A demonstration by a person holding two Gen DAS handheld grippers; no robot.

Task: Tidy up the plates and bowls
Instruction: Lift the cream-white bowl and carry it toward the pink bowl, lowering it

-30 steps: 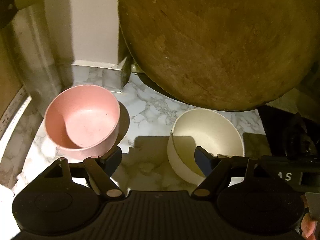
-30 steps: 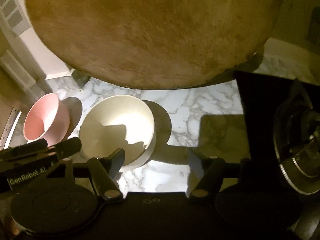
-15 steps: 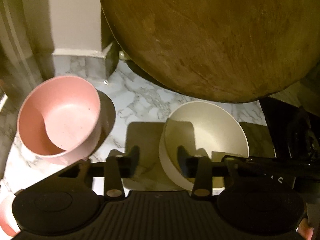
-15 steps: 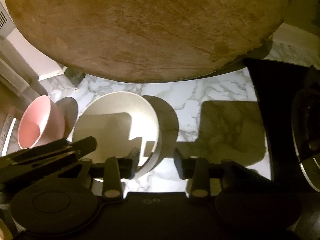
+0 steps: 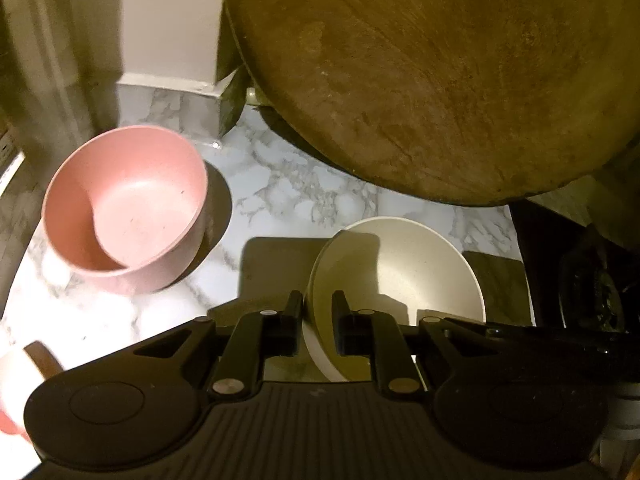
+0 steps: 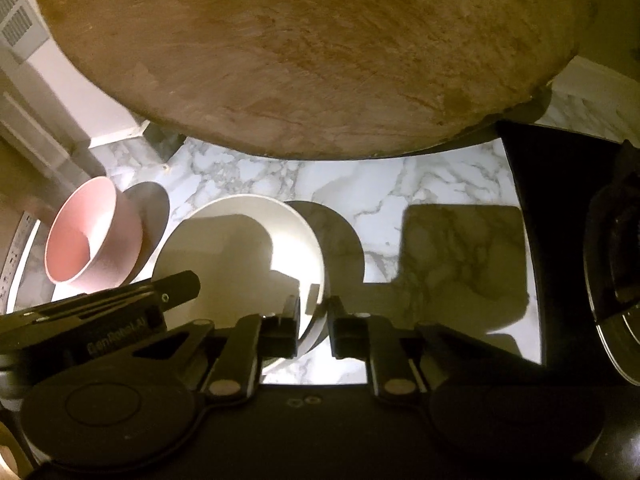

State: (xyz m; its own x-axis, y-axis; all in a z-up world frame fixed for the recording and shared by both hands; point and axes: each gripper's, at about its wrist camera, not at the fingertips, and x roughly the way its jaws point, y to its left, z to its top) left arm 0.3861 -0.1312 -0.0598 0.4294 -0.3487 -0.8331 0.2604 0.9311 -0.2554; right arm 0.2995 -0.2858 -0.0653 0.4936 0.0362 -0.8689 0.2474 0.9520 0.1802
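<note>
A cream bowl [image 5: 404, 276] stands on the marble counter [image 5: 280, 192]. My left gripper [image 5: 317, 312] is shut on its left rim, one finger outside and one inside. My right gripper [image 6: 313, 318] is shut on the right rim of the same cream bowl [image 6: 236, 248]. A pink bowl [image 5: 128, 208] stands to the left, apart from both grippers; it also shows in the right wrist view [image 6: 90, 236]. The left gripper's body [image 6: 100, 316] shows in the right wrist view, over the cream bowl's near left edge.
A large round wooden board [image 5: 440, 72] leans at the back and overhangs the counter [image 6: 400, 184]; it also shows in the right wrist view [image 6: 304, 52]. A black stove [image 6: 592, 248] borders the right. A white wall base [image 5: 168, 80] stands at back left.
Both grippers went from wide open to closed, each clamping a side of the cream bowl's rim. Both moved a little closer to the bowl.
</note>
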